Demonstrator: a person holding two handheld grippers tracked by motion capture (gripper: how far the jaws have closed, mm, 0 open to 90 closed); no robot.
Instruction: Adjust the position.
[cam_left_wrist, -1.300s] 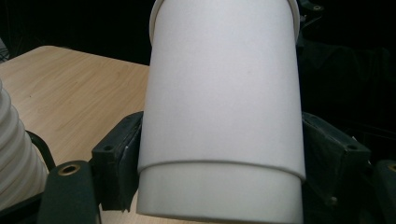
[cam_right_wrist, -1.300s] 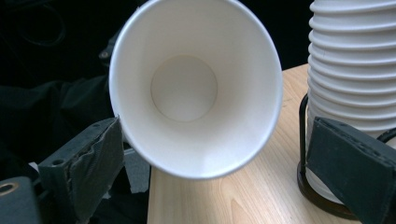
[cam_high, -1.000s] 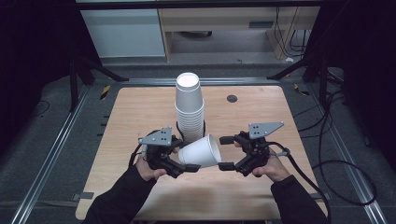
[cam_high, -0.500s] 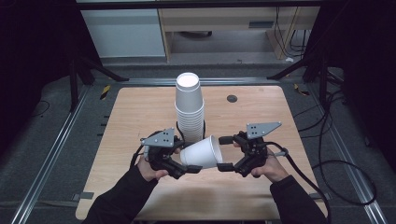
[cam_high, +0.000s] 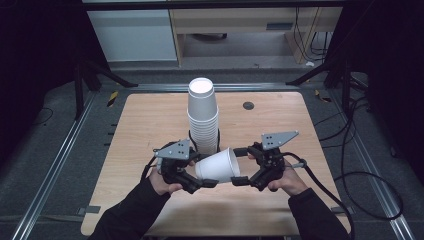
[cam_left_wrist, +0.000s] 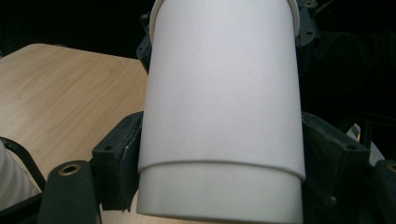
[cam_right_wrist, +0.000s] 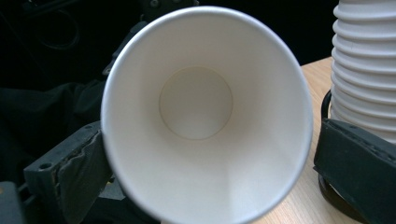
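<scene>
A white paper cup lies sideways above the table's front, between the two grippers. My left gripper is shut on its narrow bottom end, and in the left gripper view the cup sits pressed between both pads. My right gripper faces the cup's mouth. Its jaws have just been opening and now stand wide, with the rim between them. In the right gripper view I look into the empty cup, and the right-hand pad stands apart from the rim.
A tall stack of white cups stands upside down in a black ring at the middle of the wooden table, just behind the grippers. A small black disc lies at the far side. Dark floor and metal rails surround the table.
The right gripper's jaws have spread wider around the cup's rim. Both hands and the cup have stayed where they were.
</scene>
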